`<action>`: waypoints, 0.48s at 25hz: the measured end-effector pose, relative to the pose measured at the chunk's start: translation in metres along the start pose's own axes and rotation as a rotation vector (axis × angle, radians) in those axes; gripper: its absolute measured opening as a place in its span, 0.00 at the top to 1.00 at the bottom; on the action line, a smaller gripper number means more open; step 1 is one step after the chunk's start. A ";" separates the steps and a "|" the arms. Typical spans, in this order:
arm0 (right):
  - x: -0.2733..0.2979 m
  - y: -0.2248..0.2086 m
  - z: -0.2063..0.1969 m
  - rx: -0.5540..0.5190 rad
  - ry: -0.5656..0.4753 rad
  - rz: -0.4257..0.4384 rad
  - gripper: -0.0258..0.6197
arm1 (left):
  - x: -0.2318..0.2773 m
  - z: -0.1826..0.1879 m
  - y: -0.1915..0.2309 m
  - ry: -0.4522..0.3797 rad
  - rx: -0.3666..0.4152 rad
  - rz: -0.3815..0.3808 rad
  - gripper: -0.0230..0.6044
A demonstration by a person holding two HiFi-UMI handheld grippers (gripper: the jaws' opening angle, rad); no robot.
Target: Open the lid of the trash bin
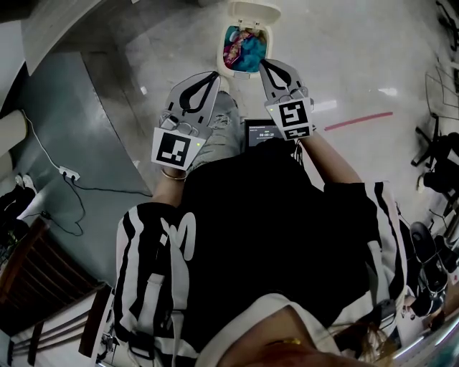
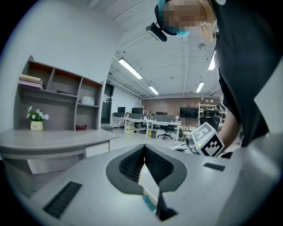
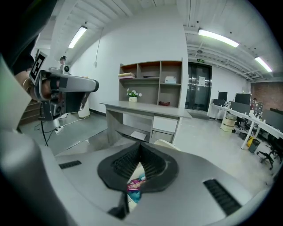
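Beyond the person's knees, on the glossy pale grey floor, stands the small white plastic trash bin. Its hinged lid is tipped up and back, and teal and pink wrappers show inside. The left gripper has its jaws pressed together at the tips, with nothing between them, just beside the bin's near left corner. The right gripper is likewise closed and empty, with its tips by the bin's right rim; contact cannot be told. A dark screen near the knees shows digits too small to read. A red strip marks the floor. The room is an open office with a grey counter, cubby shelves and ceiling strip lights.
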State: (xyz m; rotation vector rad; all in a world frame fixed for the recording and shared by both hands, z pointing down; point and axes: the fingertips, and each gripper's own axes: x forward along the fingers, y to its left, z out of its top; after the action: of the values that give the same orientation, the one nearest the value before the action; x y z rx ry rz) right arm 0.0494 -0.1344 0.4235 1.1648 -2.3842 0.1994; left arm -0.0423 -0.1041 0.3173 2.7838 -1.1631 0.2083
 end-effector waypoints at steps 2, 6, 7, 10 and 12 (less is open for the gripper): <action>-0.007 0.000 0.009 -0.020 -0.021 -0.008 0.95 | -0.002 0.003 -0.002 0.002 0.001 -0.002 0.95; -0.016 -0.003 0.024 -0.067 -0.051 -0.021 0.95 | -0.006 0.008 -0.002 -0.001 0.012 -0.003 0.95; -0.018 -0.004 0.025 -0.072 -0.053 -0.024 0.95 | -0.007 0.009 -0.003 -0.002 0.016 -0.003 0.95; -0.024 -0.010 0.031 -0.055 -0.071 -0.035 0.95 | -0.007 0.014 -0.005 -0.011 0.025 -0.006 0.95; -0.030 -0.014 0.039 -0.052 -0.084 -0.041 0.95 | -0.008 0.018 -0.006 -0.017 0.031 -0.008 0.95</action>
State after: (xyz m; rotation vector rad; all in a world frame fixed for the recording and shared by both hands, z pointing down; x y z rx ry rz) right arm 0.0623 -0.1344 0.3741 1.2186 -2.4210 0.0762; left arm -0.0420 -0.0974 0.2979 2.8221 -1.1618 0.2045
